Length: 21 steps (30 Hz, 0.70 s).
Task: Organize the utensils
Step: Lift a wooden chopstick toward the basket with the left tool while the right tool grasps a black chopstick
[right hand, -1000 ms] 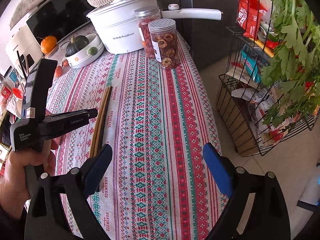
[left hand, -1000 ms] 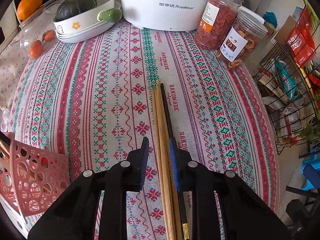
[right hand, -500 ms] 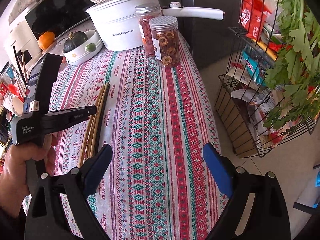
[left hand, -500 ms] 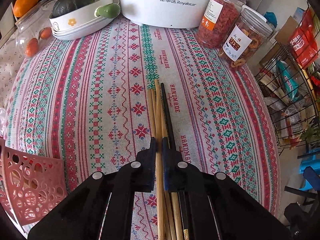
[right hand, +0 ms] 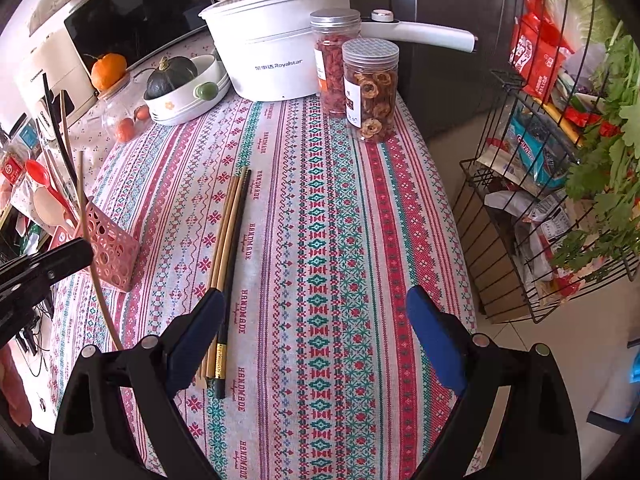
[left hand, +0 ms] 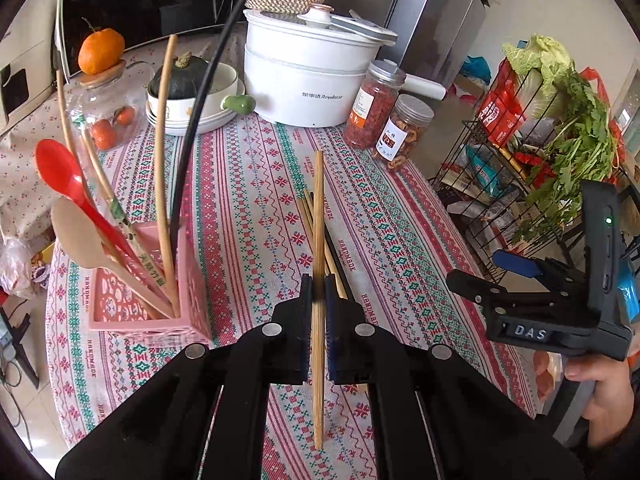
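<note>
My left gripper [left hand: 318,286] is shut on one wooden chopstick [left hand: 318,216] and holds it lifted above the tablecloth. Several more chopsticks [right hand: 228,240], wooden and one black, lie in a bundle on the cloth under it; they also show in the left wrist view [left hand: 334,256]. A pink perforated holder [left hand: 148,300] at the left holds a red spoon [left hand: 60,172], a wooden spoon and several chopsticks. My right gripper [right hand: 316,320] is open and empty above the table's near edge, just right of the bundle's handle ends.
A white Royalstar pot [left hand: 308,76], two jars of dried fruit [left hand: 392,128], and a bowl with a green squash [left hand: 180,80] stand at the back. A wire rack [right hand: 540,200] with packets and greens stands right of the table.
My left gripper has risen from the table with one wooden chopstick, leaving the other chopsticks on the cloth. The right gripper stayed open and moved a little nearer the bundle.
</note>
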Motion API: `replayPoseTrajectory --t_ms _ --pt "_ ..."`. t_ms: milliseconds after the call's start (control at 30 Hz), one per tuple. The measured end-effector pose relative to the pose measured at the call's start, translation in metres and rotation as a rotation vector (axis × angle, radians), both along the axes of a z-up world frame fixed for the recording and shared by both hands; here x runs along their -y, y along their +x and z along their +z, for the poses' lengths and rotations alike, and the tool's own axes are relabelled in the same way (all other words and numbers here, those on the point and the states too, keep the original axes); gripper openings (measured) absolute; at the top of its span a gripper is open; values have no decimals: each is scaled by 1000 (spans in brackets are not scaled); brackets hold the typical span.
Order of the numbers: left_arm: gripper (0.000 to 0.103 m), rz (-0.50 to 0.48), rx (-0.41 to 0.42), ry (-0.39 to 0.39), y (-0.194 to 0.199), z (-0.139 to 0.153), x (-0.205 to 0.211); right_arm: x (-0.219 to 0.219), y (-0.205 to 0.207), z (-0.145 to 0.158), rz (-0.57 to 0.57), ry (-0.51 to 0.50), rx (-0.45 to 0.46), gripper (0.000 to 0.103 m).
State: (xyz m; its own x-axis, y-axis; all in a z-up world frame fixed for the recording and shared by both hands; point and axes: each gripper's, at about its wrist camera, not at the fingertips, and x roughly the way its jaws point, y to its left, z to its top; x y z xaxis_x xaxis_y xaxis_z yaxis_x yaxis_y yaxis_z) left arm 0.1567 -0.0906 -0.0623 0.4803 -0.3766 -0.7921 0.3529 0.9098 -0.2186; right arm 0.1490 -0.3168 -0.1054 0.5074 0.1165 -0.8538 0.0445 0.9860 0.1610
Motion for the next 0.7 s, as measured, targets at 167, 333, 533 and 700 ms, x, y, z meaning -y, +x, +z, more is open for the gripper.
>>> replayPoseTrajectory --t_ms 167,333,533,700 --pt "5 -6 38 -39 -30 21 -35 -8 15 -3 -22 55 -2 80" --pt "5 -9 82 -84 -49 29 -61 -21 38 -17 -43 129 -43 49" --pt "5 -22 104 -123 -49 36 -81 -40 74 -40 -35 196 -73 23" --pt "5 -39 109 -134 -47 39 -90 -54 104 -58 -19 190 -90 15"
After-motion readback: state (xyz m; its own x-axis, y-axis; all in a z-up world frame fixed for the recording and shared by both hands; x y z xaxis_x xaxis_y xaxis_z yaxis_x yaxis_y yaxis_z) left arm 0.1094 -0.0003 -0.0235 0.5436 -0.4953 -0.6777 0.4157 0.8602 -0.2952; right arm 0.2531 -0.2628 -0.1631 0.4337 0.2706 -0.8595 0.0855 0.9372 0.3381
